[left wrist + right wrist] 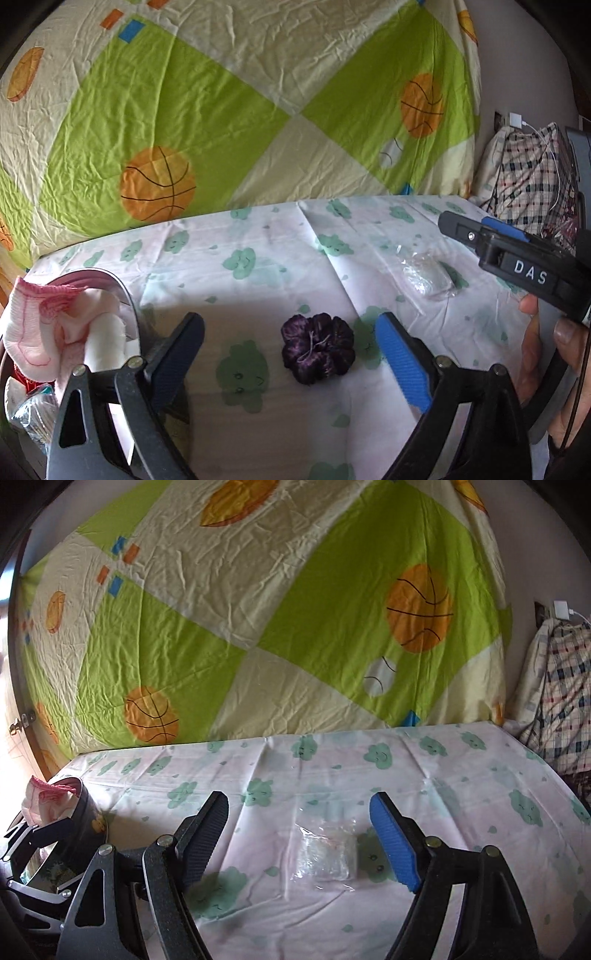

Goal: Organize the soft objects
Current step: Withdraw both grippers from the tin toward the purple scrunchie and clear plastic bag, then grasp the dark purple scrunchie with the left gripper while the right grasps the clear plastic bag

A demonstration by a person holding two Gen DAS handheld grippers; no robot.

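A dark purple scrunchie (317,347) lies on the cloud-print table cover (258,280), between the wide-open fingers of my left gripper (290,332). A clear plastic packet with something white inside (428,275) lies to the right; in the right wrist view the packet (325,853) lies between the open fingers of my right gripper (299,812). The right gripper also shows at the right edge of the left wrist view (517,254). A dark container (125,295) at the left holds pink and white socks (48,325); it also shows in the right wrist view (81,827).
A green and cream basketball-print sheet (221,110) hangs behind the table. A plaid bag (532,184) with a white cable stands at the right. Packaged items (29,413) lie low at the left by the container.
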